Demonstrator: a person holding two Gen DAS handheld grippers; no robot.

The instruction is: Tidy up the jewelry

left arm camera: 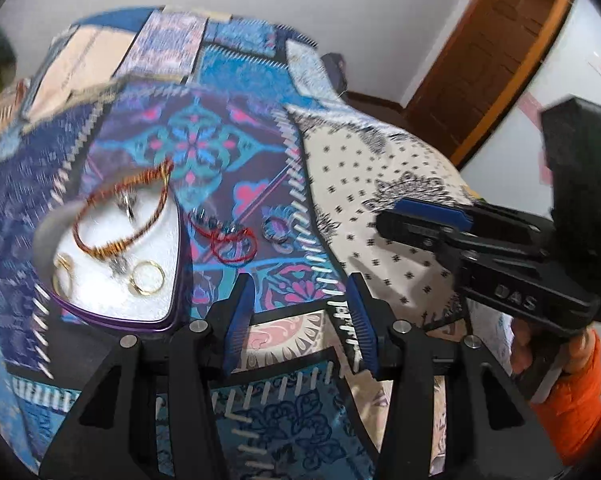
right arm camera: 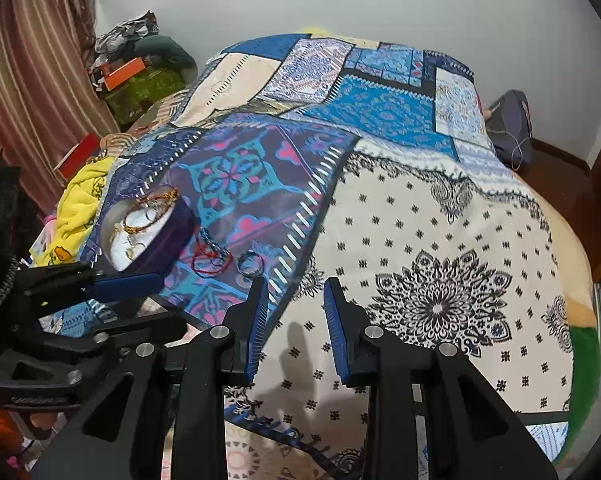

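Note:
A purple heart-shaped tin [left arm camera: 112, 312] with a white lining sits on the patterned bedspread; it also shows in the right wrist view [right arm camera: 168, 236]. In it lie an orange beaded bracelet [left arm camera: 120, 208], gold rings [left arm camera: 146, 278] and small silver pieces. Beside the tin on the cloth lie a red cord bracelet [left arm camera: 228, 242], also seen in the right wrist view [right arm camera: 210, 260], and a silvery ring [left arm camera: 275, 230], also in the right wrist view [right arm camera: 250, 262]. My left gripper [left arm camera: 300, 292] is open and empty, just in front of them. My right gripper [right arm camera: 296, 292] is open and empty, to their right.
The bed's patchwork cover [right arm camera: 420, 220] fills both views. Clutter, a yellow cloth [right arm camera: 80, 204] and boxes lie at the bed's left edge by a striped curtain [right arm camera: 28, 92]. A bag [right arm camera: 512, 120] stands on the floor beyond the bed. A wooden door [left arm camera: 488, 52] is at the right.

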